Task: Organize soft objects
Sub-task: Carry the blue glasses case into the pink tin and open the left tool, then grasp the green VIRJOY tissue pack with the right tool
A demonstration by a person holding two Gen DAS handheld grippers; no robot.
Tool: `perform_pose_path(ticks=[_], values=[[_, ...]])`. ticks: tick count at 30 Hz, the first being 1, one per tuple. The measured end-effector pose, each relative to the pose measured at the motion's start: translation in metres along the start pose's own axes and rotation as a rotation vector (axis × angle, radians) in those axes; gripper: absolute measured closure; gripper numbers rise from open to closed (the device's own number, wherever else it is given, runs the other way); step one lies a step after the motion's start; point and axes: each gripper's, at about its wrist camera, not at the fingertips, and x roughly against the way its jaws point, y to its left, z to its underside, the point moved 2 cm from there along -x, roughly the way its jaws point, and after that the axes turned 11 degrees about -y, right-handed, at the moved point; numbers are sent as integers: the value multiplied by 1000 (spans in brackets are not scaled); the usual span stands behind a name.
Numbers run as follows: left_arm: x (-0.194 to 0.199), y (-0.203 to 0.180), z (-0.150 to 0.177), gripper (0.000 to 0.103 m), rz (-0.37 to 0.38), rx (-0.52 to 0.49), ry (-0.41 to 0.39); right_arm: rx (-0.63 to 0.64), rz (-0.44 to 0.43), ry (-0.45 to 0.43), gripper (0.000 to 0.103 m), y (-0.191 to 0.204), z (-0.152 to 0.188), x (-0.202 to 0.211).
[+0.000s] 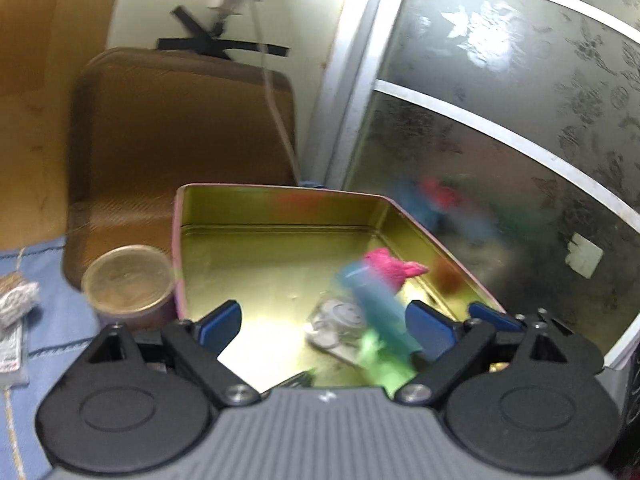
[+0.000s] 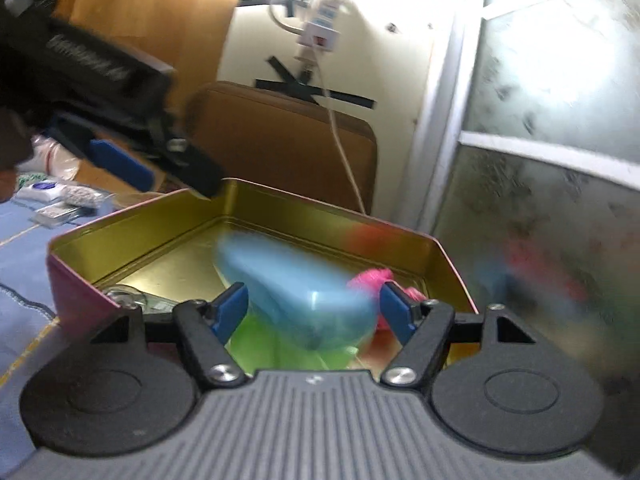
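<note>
Motion-blurred fisheye views, blown-out window glare (image 2: 552, 52), bright glint on tin floor (image 1: 256, 344).

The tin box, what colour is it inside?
The tin box is shiny gold inside, with a pink outer rim; the left wrist view shows it best.

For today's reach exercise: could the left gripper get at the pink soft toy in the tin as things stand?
Probably yes: the left gripper is open above the open-topped tin, though the blue object lies against the pink soft toy.
</note>
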Motion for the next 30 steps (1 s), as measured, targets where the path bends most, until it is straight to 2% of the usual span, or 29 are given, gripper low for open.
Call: perform_pose_path(ticks=[7, 12, 14, 19, 24, 25, 27, 30], values=[[45, 46, 7, 9, -96, 59, -41, -37, -31, -42, 27, 11, -8, 8], [92, 99, 27, 8, -219, 110, -69, -14, -110, -90, 27, 42, -27, 8], [111, 128, 37, 8, -283, 148, -74, -12, -161, -95, 27, 58, -33, 6], [160, 201, 66, 8, -511, 190, -90, -30, -318, -80, 27, 105, -52, -6], [195, 254, 81, 7, -677, 221, -152, -37, -468, -25, 26, 165, -70, -32], [201, 263, 84, 6, -695, 251, -174, -36, -494, -12, 26, 179, -73, -41], [211, 275, 85, 6, -668, 349, -219, -59, -535, 24, 26, 205, -80, -60], [221, 280, 83, 6, -663, 371, -269, -157, -565, 107, 26, 244, -93, -102]])
